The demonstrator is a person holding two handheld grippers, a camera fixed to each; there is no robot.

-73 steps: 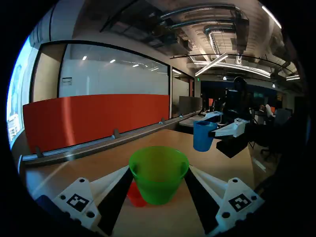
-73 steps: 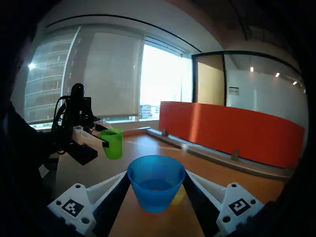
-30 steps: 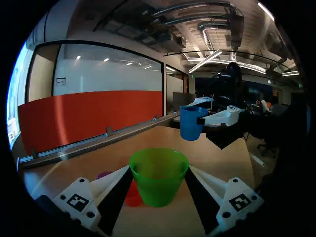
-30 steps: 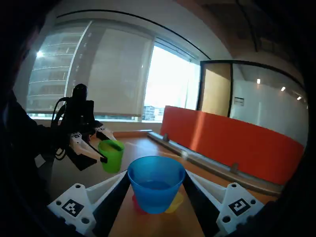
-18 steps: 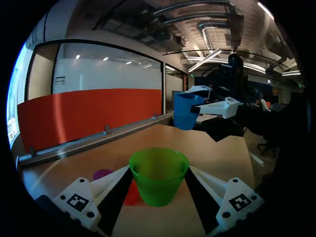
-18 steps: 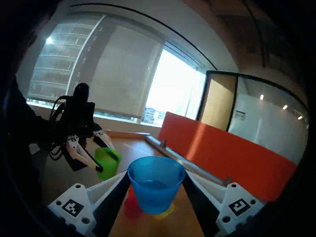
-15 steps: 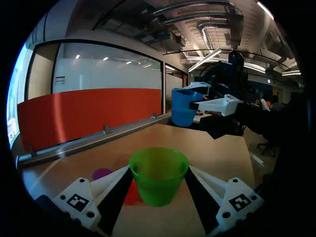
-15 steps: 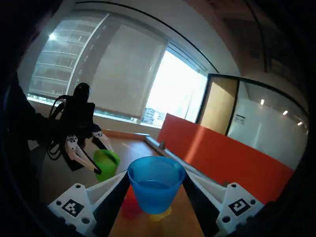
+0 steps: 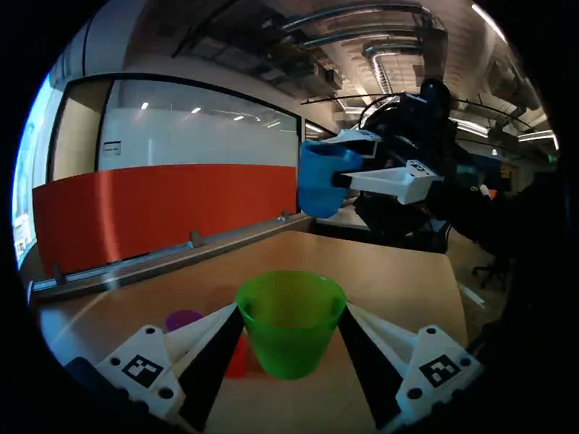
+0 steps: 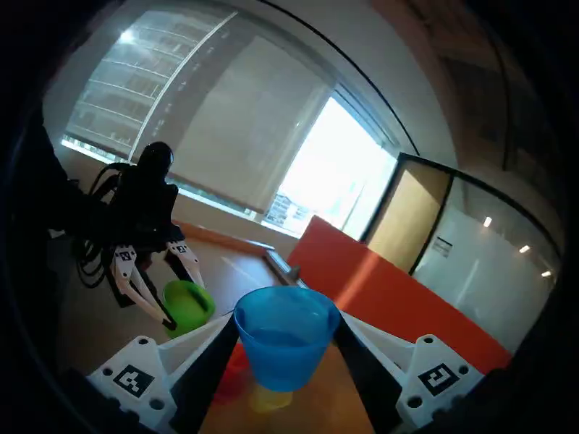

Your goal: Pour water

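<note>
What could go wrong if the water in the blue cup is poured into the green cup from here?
The blue cup hangs high and off to one side of the green cup, so water may miss it and wet the table. A fall from that height may also splash out.

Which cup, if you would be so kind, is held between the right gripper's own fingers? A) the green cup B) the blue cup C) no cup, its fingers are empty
B: in the right gripper view the blue cup sits clamped between the two fingers of the right gripper, while the green cup is held by the left gripper.
</note>
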